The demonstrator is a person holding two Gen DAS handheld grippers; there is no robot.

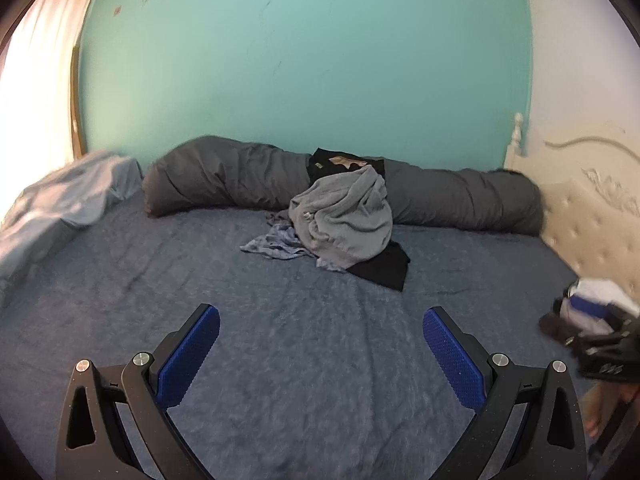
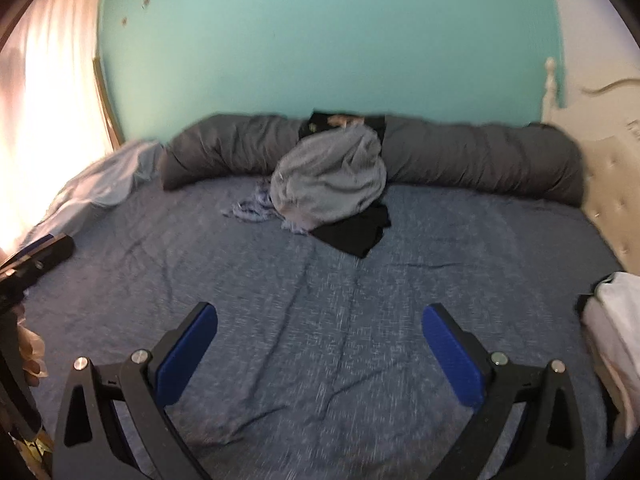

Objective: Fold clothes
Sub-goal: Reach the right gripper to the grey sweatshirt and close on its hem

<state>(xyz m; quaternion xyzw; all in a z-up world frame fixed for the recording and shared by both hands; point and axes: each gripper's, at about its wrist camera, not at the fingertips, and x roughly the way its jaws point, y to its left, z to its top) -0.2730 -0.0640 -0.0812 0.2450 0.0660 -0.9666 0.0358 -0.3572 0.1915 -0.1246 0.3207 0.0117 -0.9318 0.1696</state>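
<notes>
A heap of clothes lies mid-bed against the rolled duvet: a grey sweatshirt (image 1: 344, 216) (image 2: 330, 184) on top, a black garment (image 1: 382, 268) (image 2: 356, 234) sticking out beneath it, a pale blue patterned piece (image 1: 272, 244) (image 2: 250, 208) at its left. Another black item (image 1: 340, 162) rests on the duvet behind. My left gripper (image 1: 320, 320) is open over bare sheet, well short of the heap. Likewise my right gripper (image 2: 320, 318) is open with nothing between its blue pads. In the right wrist view the left gripper (image 2: 40, 256) shows at the left edge.
A blue bedsheet (image 1: 200, 280) (image 2: 460, 240) covers the bed. A rolled grey duvet (image 1: 224, 176) (image 2: 480, 160) lies along the teal wall. A light blue blanket (image 1: 60, 204) sits far left, folded clothes (image 1: 592, 304) (image 2: 612, 320) at the right, beside a cream tufted headboard (image 1: 588, 224).
</notes>
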